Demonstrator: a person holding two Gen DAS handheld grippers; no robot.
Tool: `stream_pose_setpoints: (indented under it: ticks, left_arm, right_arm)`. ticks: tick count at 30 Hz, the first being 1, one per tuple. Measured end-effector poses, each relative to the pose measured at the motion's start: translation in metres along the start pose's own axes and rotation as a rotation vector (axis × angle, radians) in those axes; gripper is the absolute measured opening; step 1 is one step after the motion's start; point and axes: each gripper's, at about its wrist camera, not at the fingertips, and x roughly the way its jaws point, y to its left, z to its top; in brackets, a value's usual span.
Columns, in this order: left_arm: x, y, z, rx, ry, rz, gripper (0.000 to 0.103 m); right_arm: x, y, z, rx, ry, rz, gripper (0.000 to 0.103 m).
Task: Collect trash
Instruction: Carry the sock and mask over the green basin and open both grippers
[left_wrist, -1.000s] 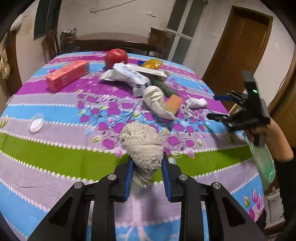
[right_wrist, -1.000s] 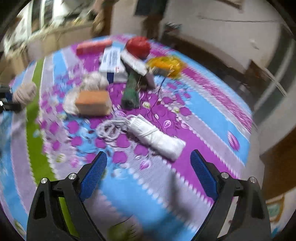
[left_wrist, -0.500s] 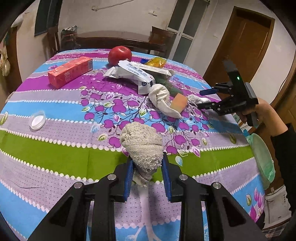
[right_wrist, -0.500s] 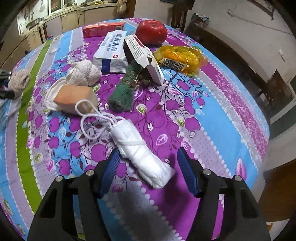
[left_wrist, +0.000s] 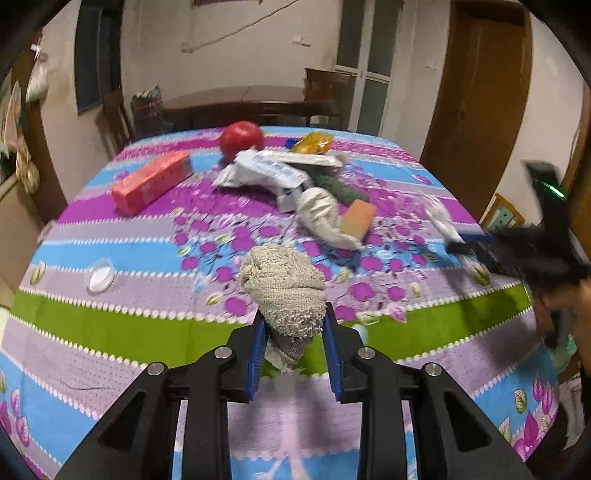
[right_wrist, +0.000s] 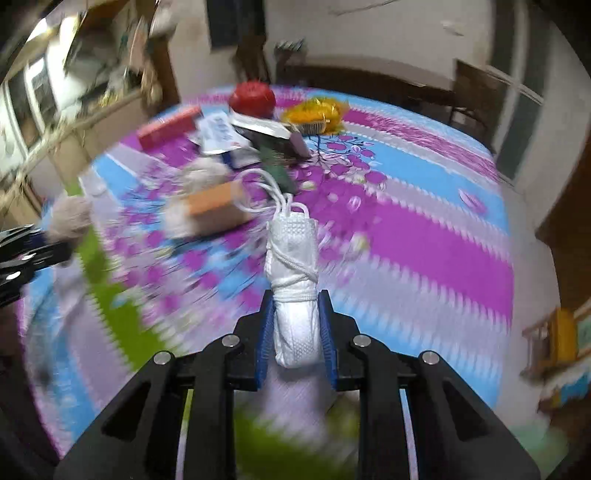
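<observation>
Left gripper (left_wrist: 293, 332): clamped on beige knitted rag (left_wrist: 282, 286), held above green stripe of floral tablecloth (left_wrist: 110, 317).
Right gripper (right_wrist: 295, 326): jaws closing, blue pads against rolled white cloth bundle (right_wrist: 293, 280) tied with white cord (right_wrist: 266, 192).
Still on table: red apple (left_wrist: 241, 139), orange-red box (left_wrist: 151, 181), white packet (left_wrist: 266, 173), yellow wrapper (left_wrist: 312, 142), orange sponge (left_wrist: 357, 218), white lid (left_wrist: 100, 278).

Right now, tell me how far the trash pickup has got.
No bin shows, so nothing can be counted as done. In hand: the left claw is shut on a beige rag; the right claw is closing on a rolled white face mask, pads already against it. Left on the tablecloth: orange sponge, white rag, wipes packet, yellow wrapper, red box.
</observation>
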Motion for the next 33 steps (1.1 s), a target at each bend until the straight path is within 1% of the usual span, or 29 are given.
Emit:
stream_pose_setpoints:
  ticks: [1,3,6,8,11,12,17,22,27,28,33]
  left_arm:
    - [-0.001,-0.007,0.001,0.020,-0.009,0.009,0.030]
    - [-0.002,-0.023,0.003,0.061,-0.028,0.019,0.030]
    - [-0.003,-0.052,0.008,0.119,-0.055,0.007,0.030]
    - [-0.005,-0.072,0.011,0.157,-0.071,-0.011,0.030]
    - [-0.006,-0.113,0.017,0.232,-0.099,-0.046,0.030]
    - [-0.006,-0.125,0.019,0.250,-0.104,-0.055,0.030]
    - [-0.009,-0.189,0.029,0.346,-0.143,-0.108,0.030]
    - [-0.009,-0.259,0.039,0.435,-0.164,-0.171,0.030]
    - [-0.003,-0.329,0.043,0.525,-0.166,-0.237,0.030]
    - [-0.002,-0.340,0.043,0.539,-0.163,-0.252,0.030]
    - [0.010,-0.390,0.046,0.597,-0.138,-0.318,0.030]
  right_arm:
    - [-0.016,0.006,-0.015,0.051,-0.025,0.014,0.022]
    - [-0.036,0.015,-0.036,0.133,-0.063,0.049,0.022]
    - [-0.074,0.024,-0.074,0.258,-0.137,0.086,0.022]
    - [-0.090,0.023,-0.089,0.319,-0.168,0.081,0.022]
    - [-0.120,0.013,-0.111,0.410,-0.223,0.056,0.022]
    - [-0.135,0.005,-0.119,0.443,-0.247,0.028,0.022]
    - [-0.190,-0.026,-0.145,0.526,-0.309,-0.112,0.022]
    - [-0.233,-0.060,-0.168,0.627,-0.352,-0.229,0.022]
    - [-0.251,-0.086,-0.186,0.714,-0.342,-0.301,0.022]
    - [-0.257,-0.094,-0.192,0.734,-0.337,-0.317,0.022]
    - [-0.262,-0.115,-0.201,0.783,-0.319,-0.354,0.022]
